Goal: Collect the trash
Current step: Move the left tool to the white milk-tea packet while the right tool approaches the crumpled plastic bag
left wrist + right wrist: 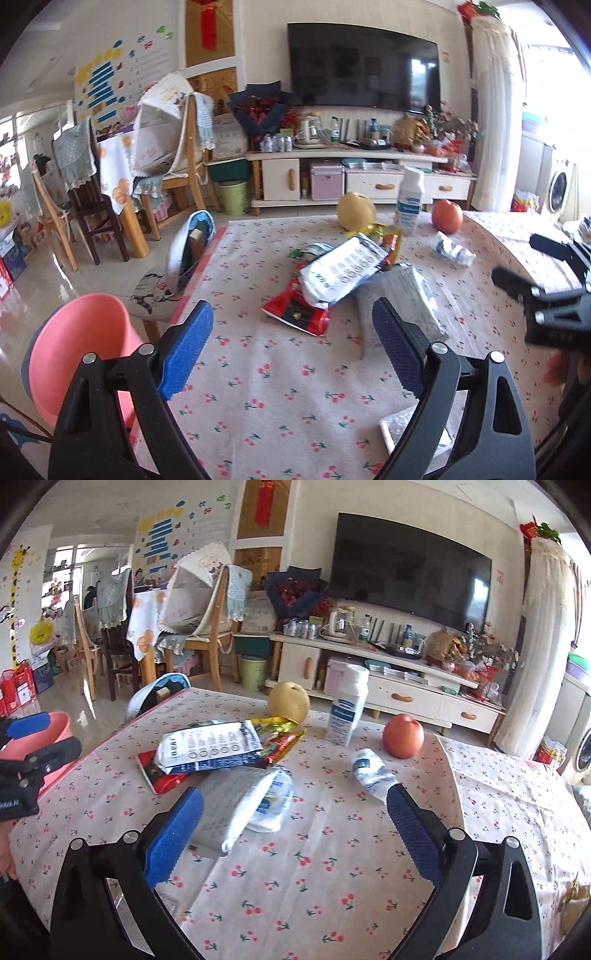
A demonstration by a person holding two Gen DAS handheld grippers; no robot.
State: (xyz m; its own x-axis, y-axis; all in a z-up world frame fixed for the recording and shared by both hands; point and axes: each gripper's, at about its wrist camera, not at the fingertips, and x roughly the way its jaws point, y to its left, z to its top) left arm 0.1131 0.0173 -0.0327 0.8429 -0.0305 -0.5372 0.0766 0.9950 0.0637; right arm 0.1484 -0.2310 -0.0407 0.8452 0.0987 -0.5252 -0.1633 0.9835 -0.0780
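Observation:
Empty wrappers lie in a heap on the cherry-print tablecloth (280, 387): a white and blue pouch (341, 273) (210, 747) over a red wrapper (295, 314) (159, 771), beside a grey-white packet (402, 295) (255, 805). A crumpled small bottle (452, 249) (371, 770) lies further right. My left gripper (291, 350) is open, hovering before the heap with nothing between its blue pads. My right gripper (295, 827) is open too, the grey-white packet just beyond its left pad. A pink bin (77, 343) (55, 731) stands off the table's left edge.
A yellow pear (355, 215) (289, 701), a white bottle (410, 201) (349, 705) and a red apple (447, 216) (402, 734) stand at the table's far side. A stool with a cap (188, 254) sits left. A TV cabinet (369, 177) and dining chairs (177, 158) lie beyond.

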